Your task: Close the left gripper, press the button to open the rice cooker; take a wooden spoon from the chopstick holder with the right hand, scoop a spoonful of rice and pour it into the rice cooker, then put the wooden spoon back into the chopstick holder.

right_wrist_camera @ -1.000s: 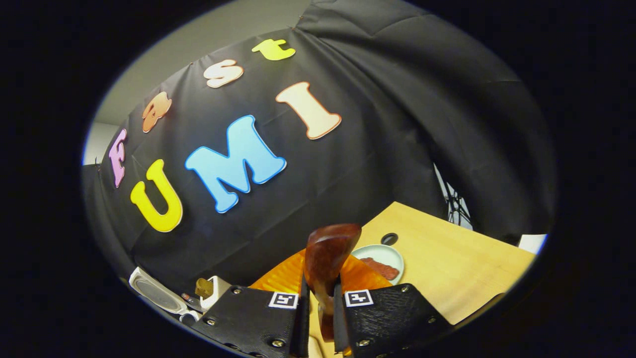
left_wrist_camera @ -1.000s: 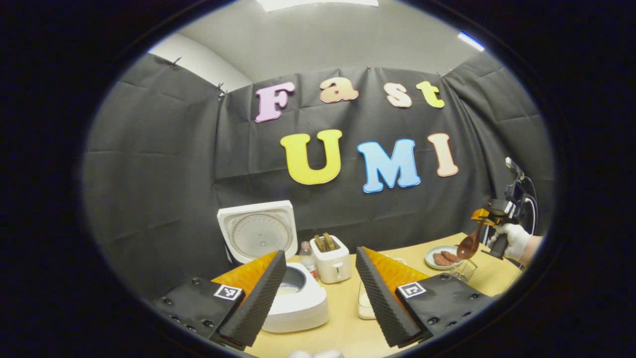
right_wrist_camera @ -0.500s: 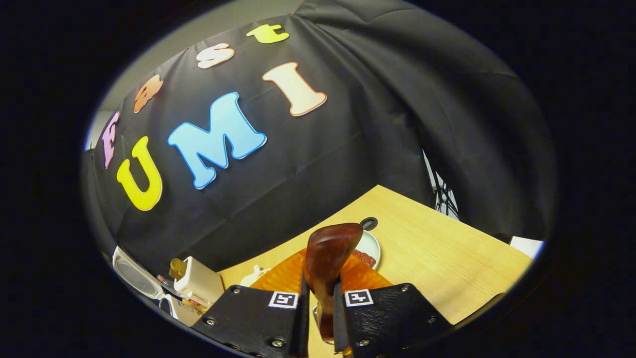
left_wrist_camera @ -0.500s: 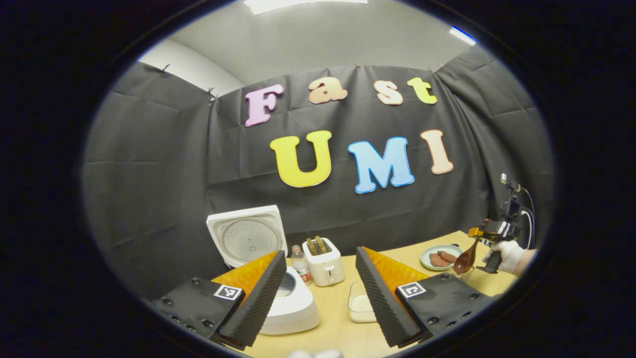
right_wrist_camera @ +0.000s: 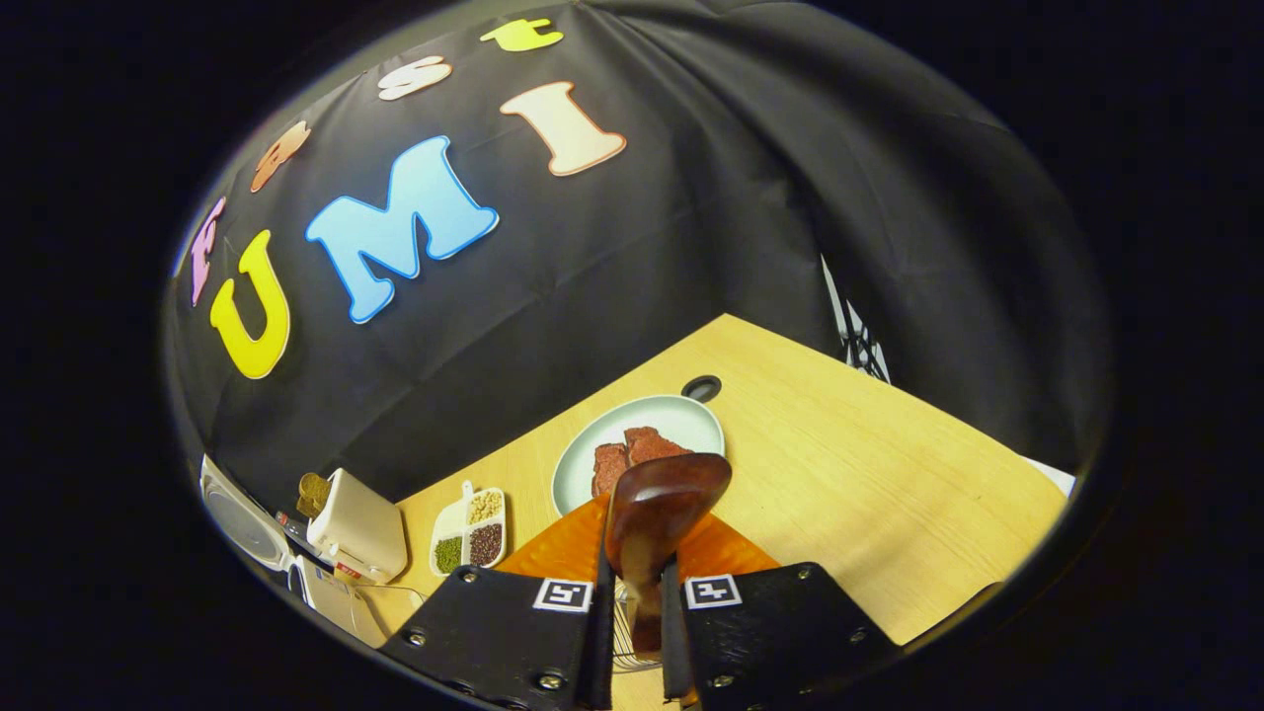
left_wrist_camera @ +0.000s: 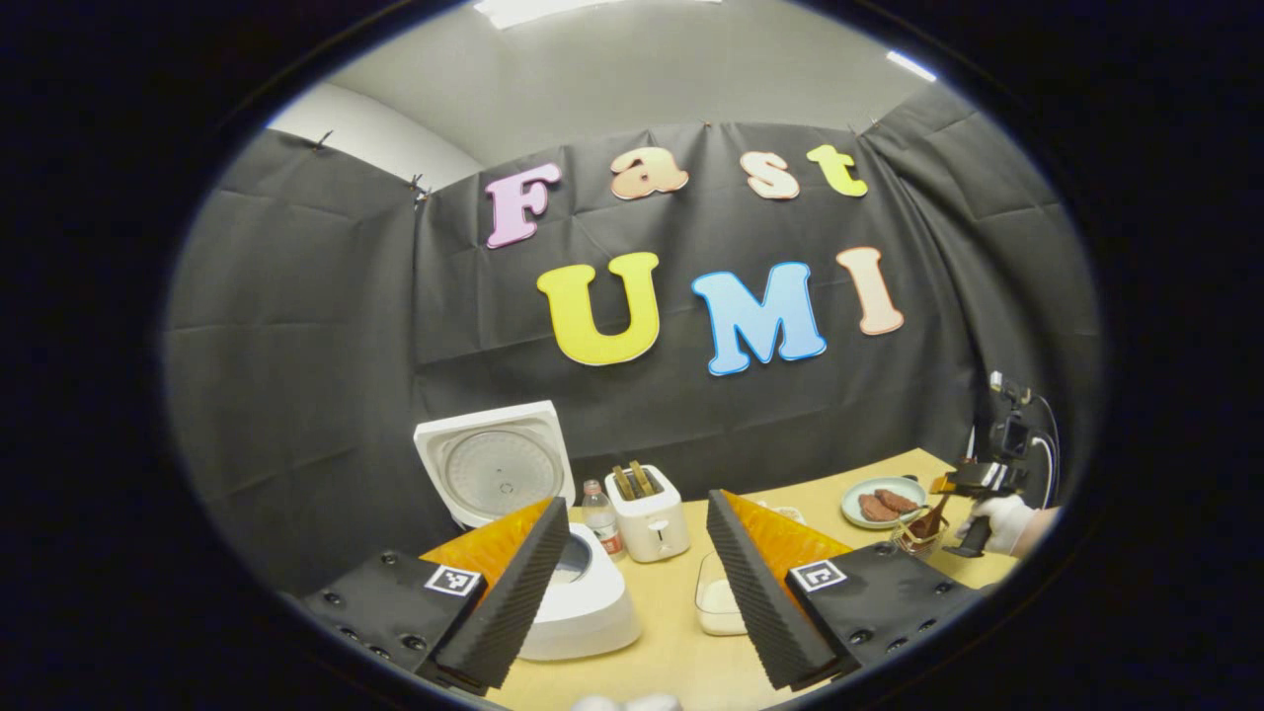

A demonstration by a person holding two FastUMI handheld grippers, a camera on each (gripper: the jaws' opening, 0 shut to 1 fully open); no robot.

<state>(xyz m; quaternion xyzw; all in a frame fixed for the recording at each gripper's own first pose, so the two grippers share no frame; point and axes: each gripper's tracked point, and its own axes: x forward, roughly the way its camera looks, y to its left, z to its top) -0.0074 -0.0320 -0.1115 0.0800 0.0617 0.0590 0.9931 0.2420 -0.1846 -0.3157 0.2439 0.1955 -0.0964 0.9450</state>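
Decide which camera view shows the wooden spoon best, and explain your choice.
The right gripper view: the wooden spoon stands close and large, its handle clamped by the right gripper. The left gripper view shows it far off, small, at the chopstick holder.

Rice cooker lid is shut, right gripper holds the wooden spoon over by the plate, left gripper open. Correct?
Not quite: the rice cooker has its lid standing open, as the left gripper view shows. The rest holds: the right gripper is clamped on the wooden spoon near the plate, and the left gripper is open.
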